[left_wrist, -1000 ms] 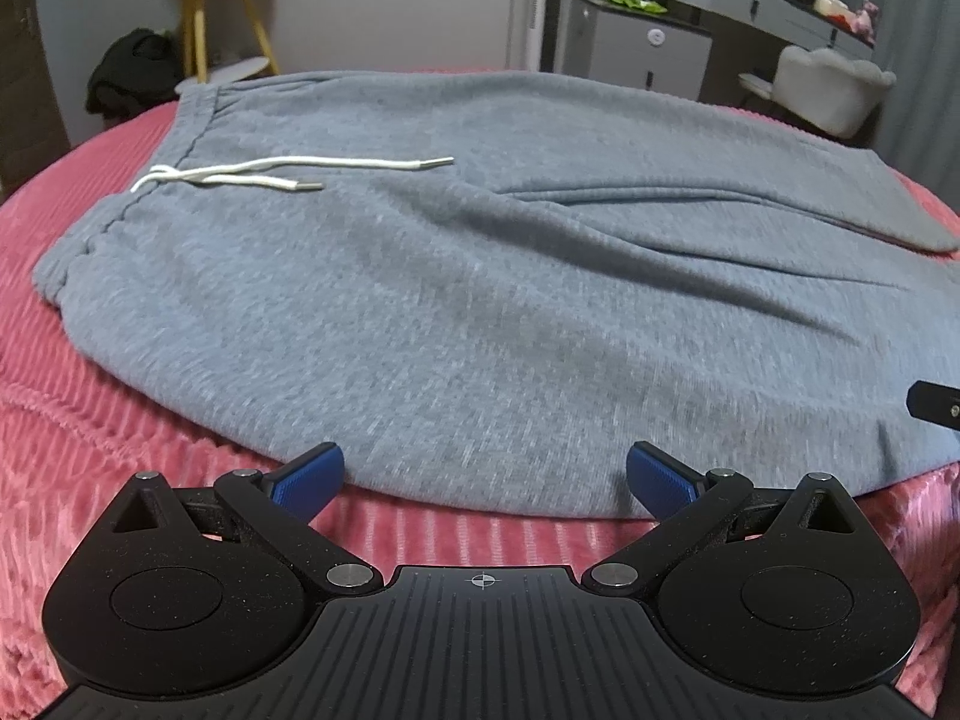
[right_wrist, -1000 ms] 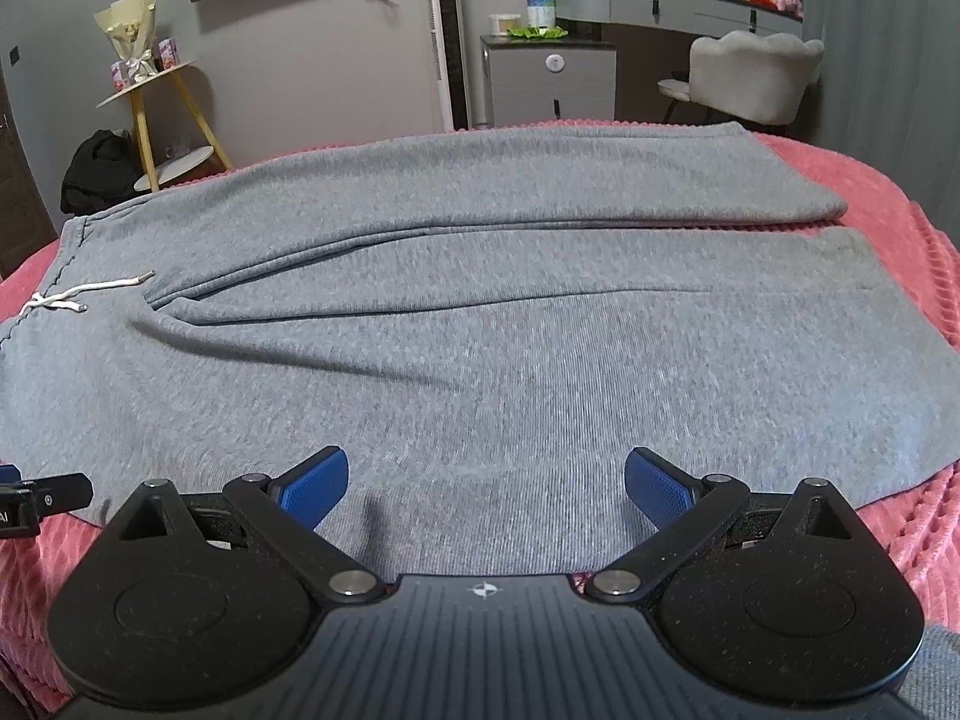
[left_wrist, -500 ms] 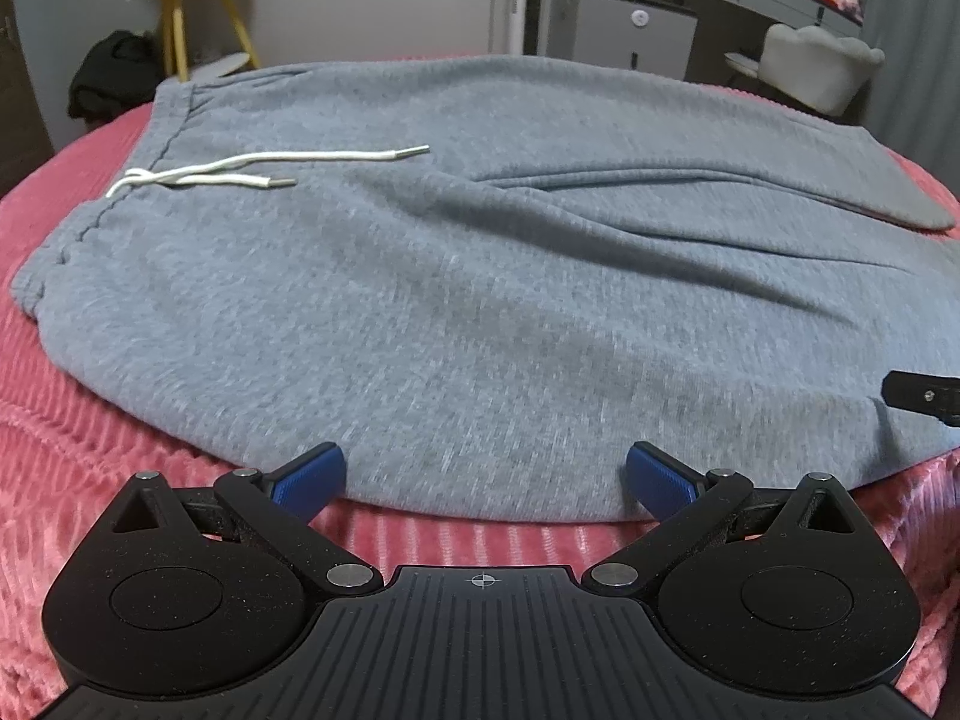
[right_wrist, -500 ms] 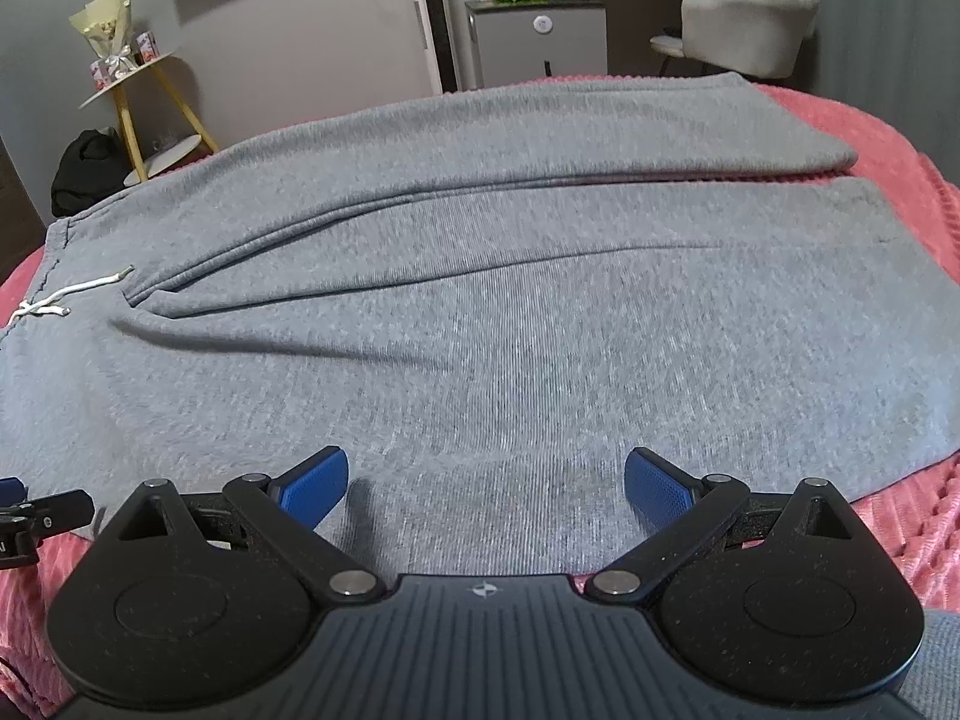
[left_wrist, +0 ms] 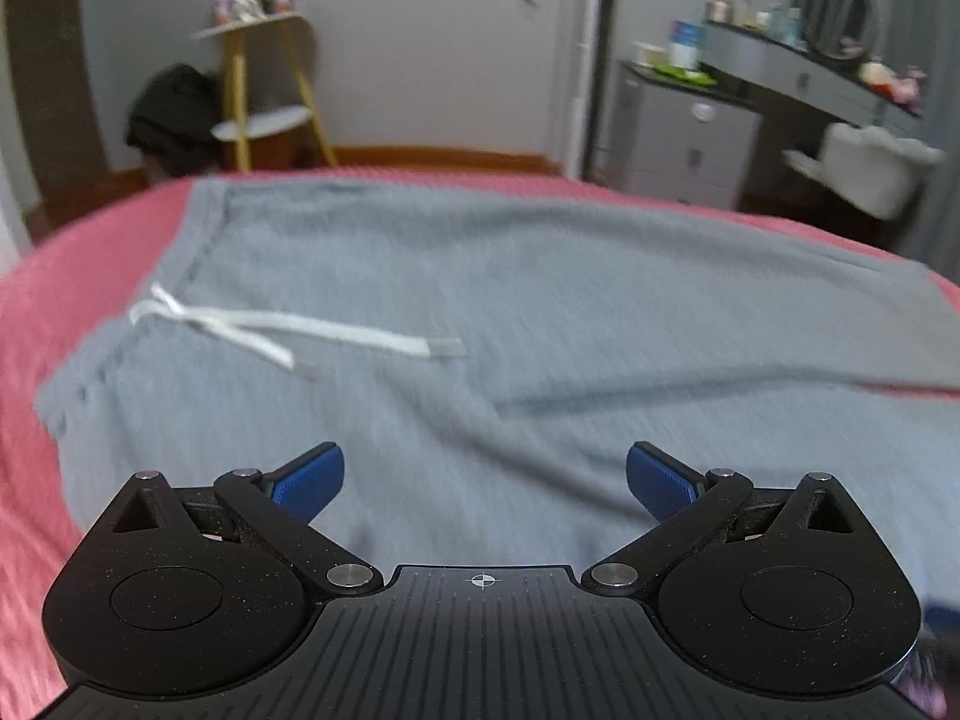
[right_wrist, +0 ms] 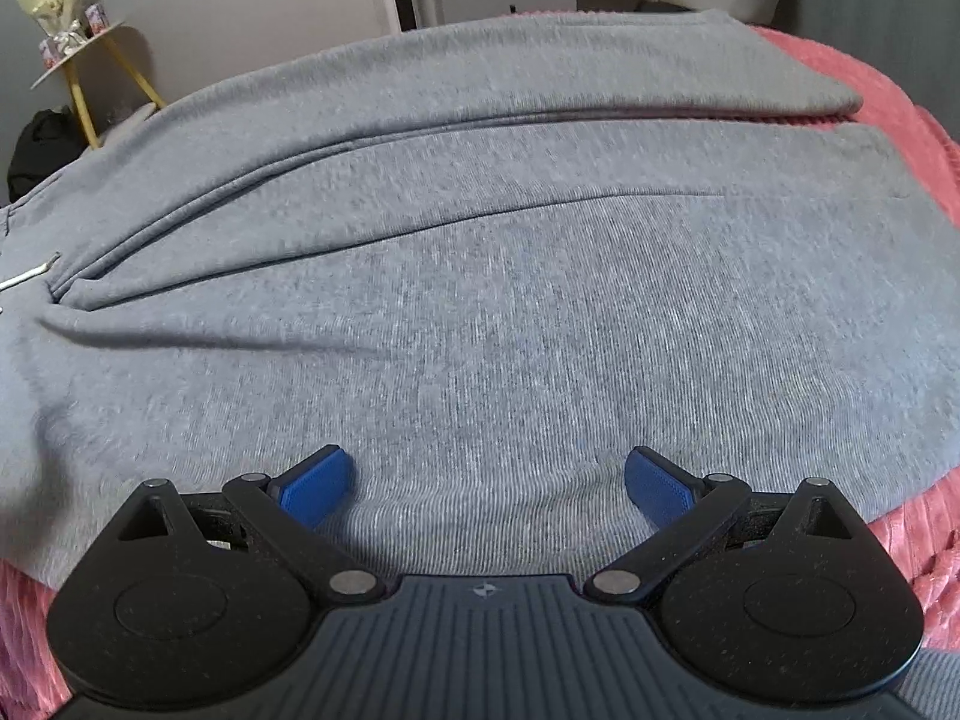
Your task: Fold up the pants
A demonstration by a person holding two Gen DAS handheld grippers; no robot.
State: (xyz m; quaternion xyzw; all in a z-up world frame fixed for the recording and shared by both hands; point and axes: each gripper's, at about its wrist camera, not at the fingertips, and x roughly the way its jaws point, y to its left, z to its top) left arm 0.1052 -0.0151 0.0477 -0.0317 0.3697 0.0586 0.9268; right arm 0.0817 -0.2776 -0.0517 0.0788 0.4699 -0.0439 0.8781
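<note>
Pants [left_wrist: 540, 324], grey, lie spread flat on our red blanket [left_wrist: 66, 276], filling the middle of both views, with the white drawstring [left_wrist: 270, 324] at centre left of the left view. Our left gripper [left_wrist: 485, 477] at bottom centre has jaws wide apart, holding nothing, over the near edge. Our right gripper [right_wrist: 487, 480] is likewise spread and empty above the fabric.

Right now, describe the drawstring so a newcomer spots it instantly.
Start at the pink bedspread, then the grey pants spread flat across it. At their waistband end lies the drawstring: two thin white cords, the only white thing on the grey fabric.
</note>
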